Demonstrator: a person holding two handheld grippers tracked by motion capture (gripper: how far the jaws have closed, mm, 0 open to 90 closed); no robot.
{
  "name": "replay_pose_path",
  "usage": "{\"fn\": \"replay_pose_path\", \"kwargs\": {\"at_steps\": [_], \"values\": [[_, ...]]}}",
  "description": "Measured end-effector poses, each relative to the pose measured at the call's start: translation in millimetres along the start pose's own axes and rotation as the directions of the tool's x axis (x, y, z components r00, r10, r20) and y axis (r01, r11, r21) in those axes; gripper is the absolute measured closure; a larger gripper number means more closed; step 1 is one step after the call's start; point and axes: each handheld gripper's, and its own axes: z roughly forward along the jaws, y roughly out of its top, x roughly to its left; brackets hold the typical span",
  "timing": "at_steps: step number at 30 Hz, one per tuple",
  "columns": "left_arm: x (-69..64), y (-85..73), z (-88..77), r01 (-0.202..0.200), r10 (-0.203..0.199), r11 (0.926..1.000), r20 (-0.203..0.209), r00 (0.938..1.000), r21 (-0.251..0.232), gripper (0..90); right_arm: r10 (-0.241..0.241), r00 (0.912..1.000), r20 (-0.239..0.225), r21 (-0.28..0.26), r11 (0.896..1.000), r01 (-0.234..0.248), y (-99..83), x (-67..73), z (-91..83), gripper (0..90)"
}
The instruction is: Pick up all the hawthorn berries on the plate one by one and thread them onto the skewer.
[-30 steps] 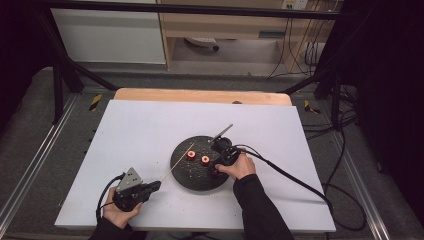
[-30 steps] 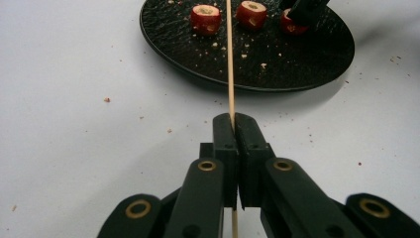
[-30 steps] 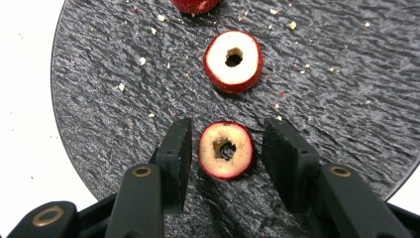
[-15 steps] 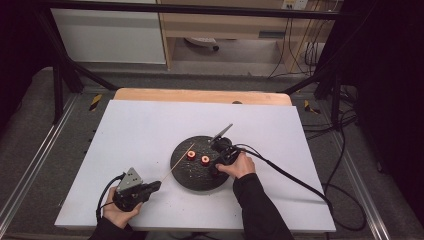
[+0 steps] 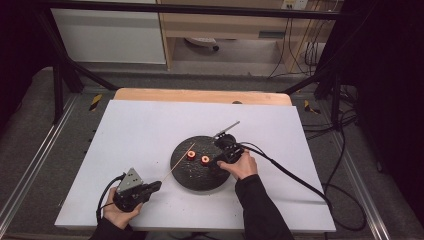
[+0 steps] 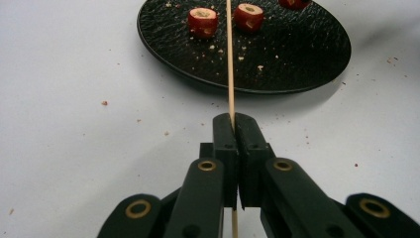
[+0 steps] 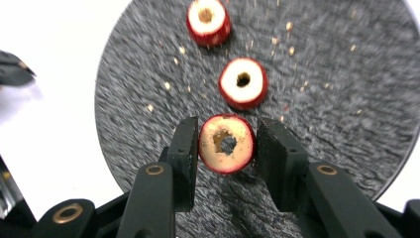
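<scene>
Closing our right claw [image 7: 225,144] over the last second onto the cored red fruit piece [image 7: 227,143] at the black plate's [image 5: 200,177] three o'clock edge, we ready it for the skewer [image 6: 230,64] clamped in our left claw [image 6: 233,119].

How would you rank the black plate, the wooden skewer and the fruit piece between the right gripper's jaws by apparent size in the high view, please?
1. black plate, clearly the largest.
2. wooden skewer, long but very thin.
3. fruit piece, hidden by the right gripper in the high view; judging by its two visible neighbours, smallest.
</scene>
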Motion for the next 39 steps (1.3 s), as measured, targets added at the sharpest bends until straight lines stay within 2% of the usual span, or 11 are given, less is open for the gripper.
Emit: {"fn": "replay_pose_path", "kwargs": {"at_steps": [3, 7, 10, 13, 17, 22, 25, 28, 29, 33, 39], "values": [[-1.2, 0.1, 0.0, 0.002, -0.002, 1.0, -0.003, 1.0, -0.006, 88.0, 0.005, 1.0, -0.006, -0.051, 0.999, -0.005, -1.8, 3.4, -5.3, 62.2], [-2.5, 0.3, -0.4, 0.003, -0.003, 0.9999, -0.007, 1.0, -0.013, 88.1, 0.004, 0.9995, -0.031, -0.13, 0.991, -0.008, -4.5, 7.4, -9.5, 62.2], [-3.5, 0.4, -0.7, 0.005, -0.005, 0.9997, -0.011, 0.9999, -0.022, 88.0, 0.014, 0.9983, -0.056, -0.207, 0.978, -0.025, -7.7, 7.0, -10.9, 62.2], [-4.2, 0.7, -1.0, 0.011, -0.011, 0.9994, -0.015, 0.9998, -0.034, 88.1, 0.04, 0.9952, -0.089, -0.274, 0.96, -0.064, -12.5, 5.6, -11.3, 62.2], [-5.5, 1.0, -0.5, 0.019, -0.02, 0.9988, -0.017, 0.9997, -0.045, 88.1, 0.073, 0.9869, -0.144, -0.365, 0.923, -0.122, -19.3, 3.0, -9.8, 62.2], [-7.2, 1.6, 0.8, 0.027, -0.028, 0.9983, -0.02, 0.9994, -0.052, 88.0, 0.106, 0.9725, -0.207, -0.463, 0.865, -0.193, -27.3, 0.7, -7.0, 62.2], [-7.6, 2.1, 0.7, 0.033, -0.034, 0.9977, -0.022, 0.9992, -0.06, 88.1, 0.119, 0.9682, -0.22, -0.507, 0.834, -0.218, -31.0, -0.7, -4.6, 62.2], [-8.1, 2.2, 0.4, 0.041, -0.043, 0.9966, -0.024, 0.9988, -0.071, 88.0, 0.135, 0.9587, -0.25, -0.55, 0.795, -0.256, -34.4, -1.9, -2.9, 62.3], [-8.2, 2.2, 0.4, 0.044, -0.046, 0.9965, -0.025, 0.9986, -0.072, 88.0, 0.137, 0.9574, -0.254, -0.565, 0.782, -0.262, -35.4, -2.2, -2.2, 62.2], [-7.8, 1.7, 0.5, 0.052, -0.054, 0.9958, -0.024, 0.9983, -0.075, 88.0, 0.132, 0.9582, -0.254, -0.609, 0.747, -0.264, -37.1, -0.7, 0.3, 62.3], [-7.4, 1.2, -0.3, 0.054, -0.057, 0.9952, -0.028, 0.998, -0.081, 88.1, 0.134, 0.9523, -0.274, -0.672, 0.681, -0.289, -37.3, 2.8, 2.4, 62.2]]}}
